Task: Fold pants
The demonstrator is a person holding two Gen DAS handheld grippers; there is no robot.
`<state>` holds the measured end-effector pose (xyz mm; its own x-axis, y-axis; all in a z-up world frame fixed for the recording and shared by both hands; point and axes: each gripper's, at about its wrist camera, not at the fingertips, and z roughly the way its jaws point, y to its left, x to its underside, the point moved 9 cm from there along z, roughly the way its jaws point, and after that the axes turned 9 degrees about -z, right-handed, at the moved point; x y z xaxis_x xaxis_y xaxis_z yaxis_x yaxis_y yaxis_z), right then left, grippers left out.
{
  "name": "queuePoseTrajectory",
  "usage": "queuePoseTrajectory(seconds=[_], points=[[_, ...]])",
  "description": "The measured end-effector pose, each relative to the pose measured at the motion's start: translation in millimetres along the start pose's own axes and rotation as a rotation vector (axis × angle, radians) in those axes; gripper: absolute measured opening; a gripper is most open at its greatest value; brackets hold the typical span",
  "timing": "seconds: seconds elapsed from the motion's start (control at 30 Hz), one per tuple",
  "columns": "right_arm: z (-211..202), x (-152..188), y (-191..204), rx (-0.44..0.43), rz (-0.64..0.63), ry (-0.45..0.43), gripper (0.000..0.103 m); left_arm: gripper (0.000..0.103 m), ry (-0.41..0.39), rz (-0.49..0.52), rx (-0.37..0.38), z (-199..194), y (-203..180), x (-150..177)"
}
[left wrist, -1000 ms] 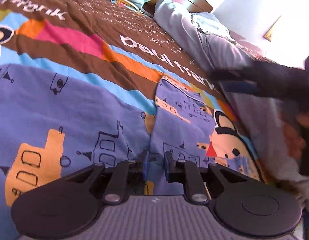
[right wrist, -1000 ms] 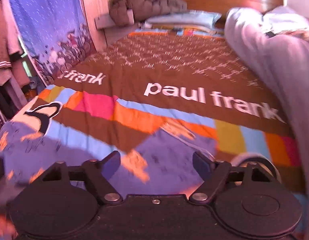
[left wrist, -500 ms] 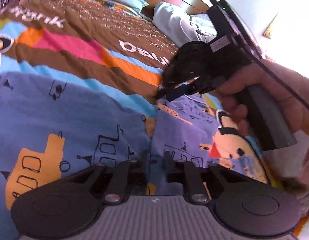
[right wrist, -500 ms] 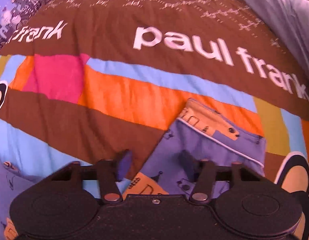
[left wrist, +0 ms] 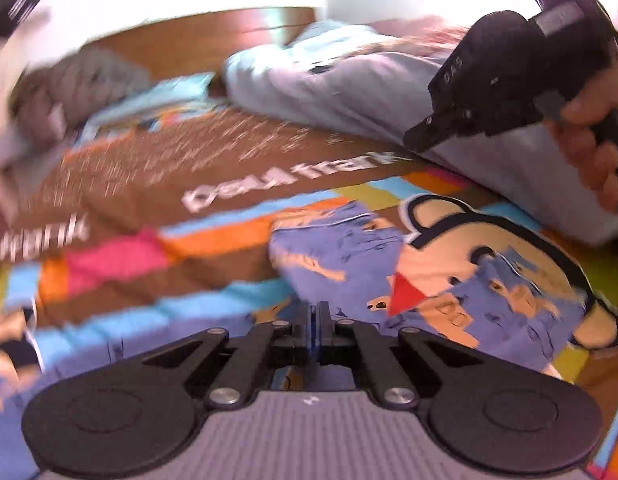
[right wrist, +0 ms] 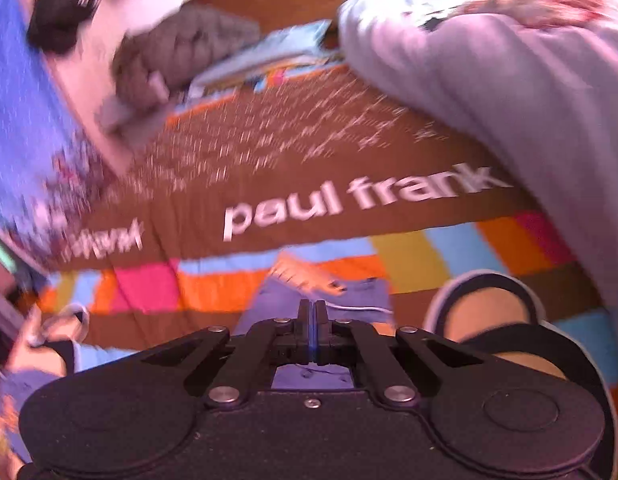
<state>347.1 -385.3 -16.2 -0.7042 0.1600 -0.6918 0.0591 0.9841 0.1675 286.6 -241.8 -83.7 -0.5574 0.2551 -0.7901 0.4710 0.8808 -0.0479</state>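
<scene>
The Paul Frank bedspread is carrying the printed purple pants. Your left gripper and right gripper, jaws apart a moment ago, are now clenching pants fabric, lifting for the fold.

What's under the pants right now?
The pants lie on the printed bedspread: its colored stripes and monkey face show around them. Whatever lies directly beneath the fabric is covered. Both tools, left and right, are shut on them.
</scene>
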Motion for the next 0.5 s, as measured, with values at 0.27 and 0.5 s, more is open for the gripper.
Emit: queuePoseTrajectory(seconds=[0.27,0.5], points=[[-13,42,-37,-0.025,0.034,0.069,0.02,0.001,0.093,0.017,-0.007,8,-12,32],[71,39,25,-0.042,-0.103,0.247,0.032,0.001,0.109,-0.346,0.096,21,23,63]])
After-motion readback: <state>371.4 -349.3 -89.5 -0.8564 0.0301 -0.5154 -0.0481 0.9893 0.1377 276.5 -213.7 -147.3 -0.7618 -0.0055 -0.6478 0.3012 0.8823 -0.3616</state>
